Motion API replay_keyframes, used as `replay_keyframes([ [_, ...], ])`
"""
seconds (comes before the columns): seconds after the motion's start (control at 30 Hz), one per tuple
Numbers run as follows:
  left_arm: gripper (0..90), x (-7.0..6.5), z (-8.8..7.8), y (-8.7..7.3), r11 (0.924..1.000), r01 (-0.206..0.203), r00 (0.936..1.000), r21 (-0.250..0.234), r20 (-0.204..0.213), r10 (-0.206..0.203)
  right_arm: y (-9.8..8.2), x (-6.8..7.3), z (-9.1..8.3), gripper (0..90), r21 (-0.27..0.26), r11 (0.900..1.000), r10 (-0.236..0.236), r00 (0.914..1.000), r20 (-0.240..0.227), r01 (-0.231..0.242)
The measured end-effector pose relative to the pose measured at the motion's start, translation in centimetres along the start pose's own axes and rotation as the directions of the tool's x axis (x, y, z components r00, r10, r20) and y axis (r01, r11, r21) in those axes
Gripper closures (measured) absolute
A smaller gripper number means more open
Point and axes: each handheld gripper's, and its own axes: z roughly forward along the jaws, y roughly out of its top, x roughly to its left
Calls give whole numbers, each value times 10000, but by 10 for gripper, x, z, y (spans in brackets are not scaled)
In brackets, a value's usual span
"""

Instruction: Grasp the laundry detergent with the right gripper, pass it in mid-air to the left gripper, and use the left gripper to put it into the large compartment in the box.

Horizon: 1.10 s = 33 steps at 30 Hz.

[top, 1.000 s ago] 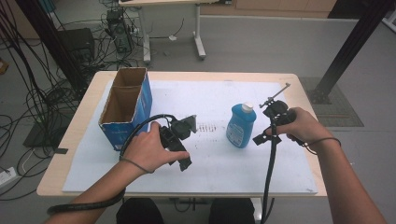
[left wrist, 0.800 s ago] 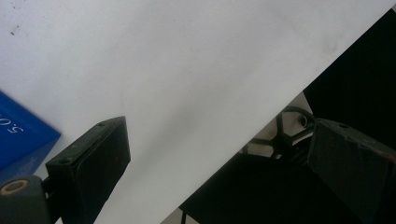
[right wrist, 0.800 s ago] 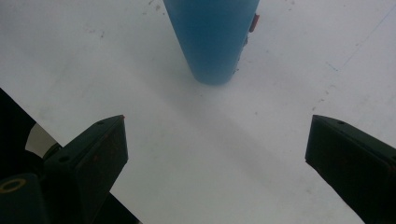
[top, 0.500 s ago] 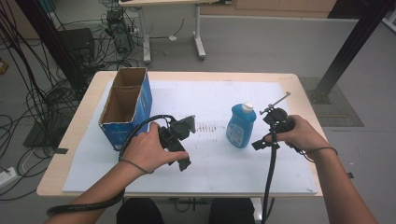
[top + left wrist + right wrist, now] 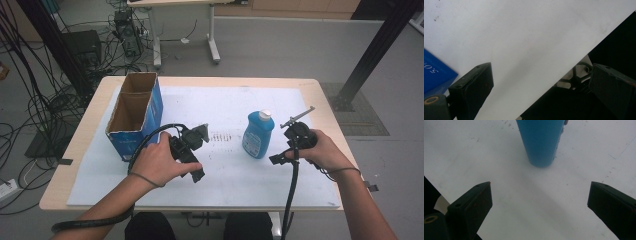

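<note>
Just ahead of the right gripper [image 5: 280, 159], between the lines of its 2 spread jaws, a blue bottle [image 5: 258, 134] is seen standing upright on the white sheet [image 5: 280, 105]. In the right gripper view the bottle [image 5: 541, 141] is placed beyond the jaw tips, apart from both, so nothing is grasped yet. The left gripper [image 5: 200, 134] is held near the bottle's other side, well short of it, and its jaws are likewise spread and empty; in the left gripper view the sheet's edge and a corner of the blue cardboard box [image 5: 434, 75] are caught. That box [image 5: 135, 117] is found behind and outward of the left gripper, open at the top and apparently empty.

The work is judged to be at its start: the bottle is approached but not taken, and the closing, the lifting and any placing are all left to be done.

The sheet is marked with faint scuffs and is laid over a light wooden table [image 5: 320, 92]. Beyond the table a grey floor, cable bundles, another desk's legs and a black post are visible.
</note>
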Motion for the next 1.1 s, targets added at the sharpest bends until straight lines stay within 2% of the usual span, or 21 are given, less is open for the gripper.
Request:
replay_keyframes([
  [0.2,59,0,1,-1,10000,36,10000,-8,-1,-36,-12,0,5,57,-438,9990,-81,10000,36,82],
  [0.4,59,1,1,-3,9999,25,10000,-105,64,-24,-33,1,10,57,-1323,9912,24,9999,101,-10],
  [0.73,59,2,3,-4,9999,52,10000,-140,47,-51,-47,4,18,51,-1820,9833,-8,9998,186,42],
  [1.1,59,2,4,-5,9998,52,9999,-215,107,-50,-71,6,32,48,-2694,9630,156,9995,260,-80],
])
